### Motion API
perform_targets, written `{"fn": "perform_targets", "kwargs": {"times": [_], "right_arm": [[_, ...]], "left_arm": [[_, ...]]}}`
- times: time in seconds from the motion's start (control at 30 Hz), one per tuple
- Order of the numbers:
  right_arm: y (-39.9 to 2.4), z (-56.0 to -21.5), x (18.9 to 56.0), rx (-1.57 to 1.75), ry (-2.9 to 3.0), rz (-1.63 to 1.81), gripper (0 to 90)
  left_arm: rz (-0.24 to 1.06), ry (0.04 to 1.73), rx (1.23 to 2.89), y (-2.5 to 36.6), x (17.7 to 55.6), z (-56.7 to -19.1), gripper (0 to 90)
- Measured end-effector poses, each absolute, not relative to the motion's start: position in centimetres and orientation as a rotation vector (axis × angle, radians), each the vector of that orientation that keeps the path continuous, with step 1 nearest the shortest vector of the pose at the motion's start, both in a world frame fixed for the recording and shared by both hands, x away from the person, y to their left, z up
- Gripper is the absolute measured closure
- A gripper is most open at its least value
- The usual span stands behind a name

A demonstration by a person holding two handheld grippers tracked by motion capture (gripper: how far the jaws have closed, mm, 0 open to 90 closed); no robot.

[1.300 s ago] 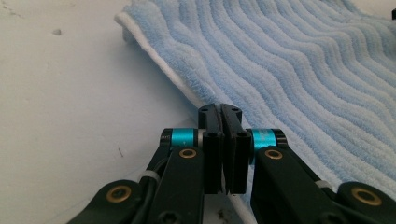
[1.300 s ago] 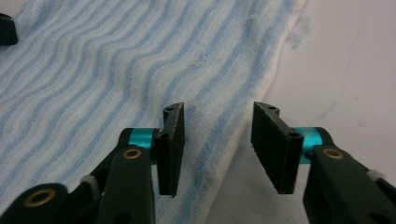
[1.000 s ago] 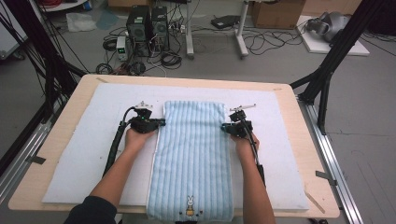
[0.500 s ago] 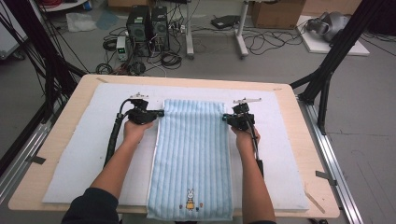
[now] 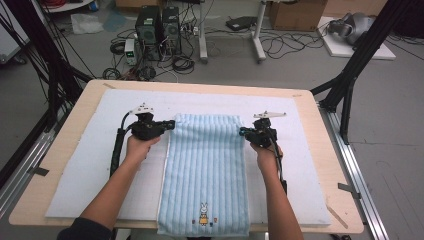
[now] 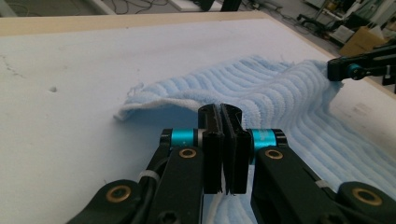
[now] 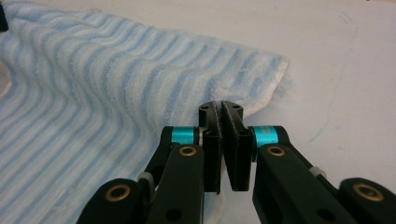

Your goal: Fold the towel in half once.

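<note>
Your left gripper (image 5: 169,125) is clamped on the towel (image 5: 205,170) at its left edge near the far corner. The towel's long axis runs from you toward the far side, its near end draping over the table (image 5: 320,130) edge. Your right gripper (image 5: 243,132) is clamped on the right edge opposite. Bare white mat (image 5: 100,150) lies open on both sides and beyond.

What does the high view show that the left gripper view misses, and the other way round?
High view alone: the little rabbit picture on the blue striped towel's near end, both forearms, and computers on the floor.

Left gripper view alone: the left gripper's jaws shut on the towel's lifted white-hemmed edge.

Shared: the towel, the white mat, and the right gripper on the opposite edge.
</note>
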State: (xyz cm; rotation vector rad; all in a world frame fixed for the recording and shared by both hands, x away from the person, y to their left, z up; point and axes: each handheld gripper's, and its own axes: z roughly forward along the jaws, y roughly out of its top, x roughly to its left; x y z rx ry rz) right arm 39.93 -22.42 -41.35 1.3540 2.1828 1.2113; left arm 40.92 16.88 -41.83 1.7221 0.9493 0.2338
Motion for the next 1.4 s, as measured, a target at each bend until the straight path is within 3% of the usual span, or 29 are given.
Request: {"fn": "perform_targets", "kwargs": {"times": [0.53,0.83,0.9,0.97,1.0,1.07,1.17,1.4], "right_arm": [[-22.6,-41.1,33.4,1.207,2.239,1.256,86.0],[-23.0,-42.1,30.6,1.182,2.272,1.264,85.1],[-23.2,-42.5,30.3,1.182,2.272,1.251,79.8],[-23.5,-42.5,30.4,1.217,2.246,1.277,67.2],[-23.7,-42.4,30.4,1.224,2.224,1.291,65.1],[-24.1,-42.2,30.4,1.246,2.175,1.311,54.4],[-24.5,-42.0,30.5,1.277,2.126,1.325,47.4],[-24.9,-41.8,30.5,1.296,2.099,1.334,47.6]], "left_arm": [[0.228,0.816,1.781,17.6,34.6,-42.0,86.7],[0.191,0.827,1.826,18.0,32.3,-43.6,83.6],[0.203,0.866,1.83,18.2,32.1,-44.0,73.4],[0.237,0.932,1.826,18.5,32.4,-44.3,51.4],[0.245,0.951,1.807,18.8,32.6,-44.4,48.7],[0.281,0.968,1.789,19.2,33.0,-44.4,45.8],[0.301,0.984,1.754,19.5,33.9,-44.0,45.5],[0.249,1.055,1.712,18.9,38.0,-42.8,50.7]]}}
